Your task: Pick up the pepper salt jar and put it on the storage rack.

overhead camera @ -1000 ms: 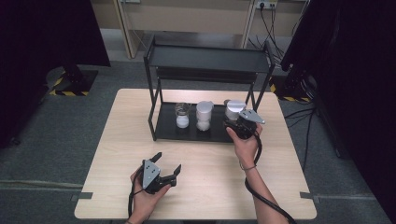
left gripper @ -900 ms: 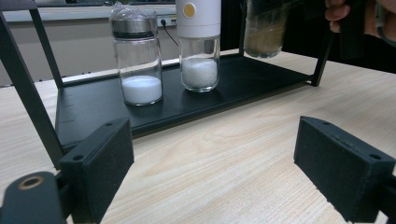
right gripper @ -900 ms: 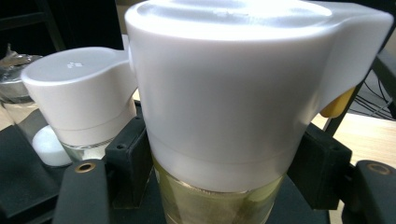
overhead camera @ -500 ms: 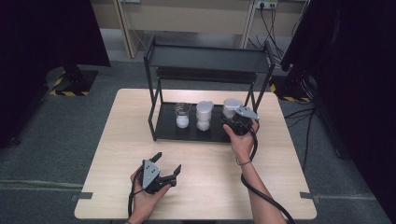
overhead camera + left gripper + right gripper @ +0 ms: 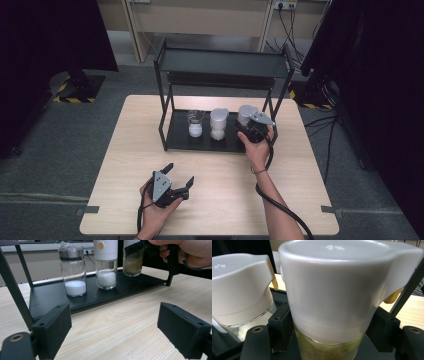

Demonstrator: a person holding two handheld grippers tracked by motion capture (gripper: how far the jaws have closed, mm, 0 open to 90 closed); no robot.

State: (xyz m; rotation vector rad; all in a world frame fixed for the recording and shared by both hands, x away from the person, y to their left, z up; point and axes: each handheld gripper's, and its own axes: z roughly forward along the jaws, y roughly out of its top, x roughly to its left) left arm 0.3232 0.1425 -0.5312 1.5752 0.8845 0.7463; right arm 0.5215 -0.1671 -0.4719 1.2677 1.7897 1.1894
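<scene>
The brown-spice jar [image 5: 329, 305], white-capped with a yellow tab, is seen standing at the right end of the black rack's [image 5: 200, 140] lower tray, with the right hand-held gripper [image 5: 254, 131] brought around it. Compared with a second ago, this hand-held gripper has been pushed further forward over the tray edge, so that the jar is now framed between its two jaws; the left hand-held gripper [image 5: 172, 181] is found unchanged on the near part of the table [image 5: 120, 150].

In the right gripper view the jar's base is cut off and its lower glass is blurred; whether the pads actually press the glass cannot be told, since the jaws are seen close at either side of the jar below the cap. In the high view the jar is largely covered by the right hand [image 5: 257, 150] and the grey plate.

The left hand-held gripper is held wide apart with nothing between its jaws, pointed toward the rack. Beside the brown-spice jar a white-capped grinder jar [image 5: 106, 263] with coarse white grains is set, and further left a glass shaker [image 5: 73, 271] with fine white powder.
</scene>
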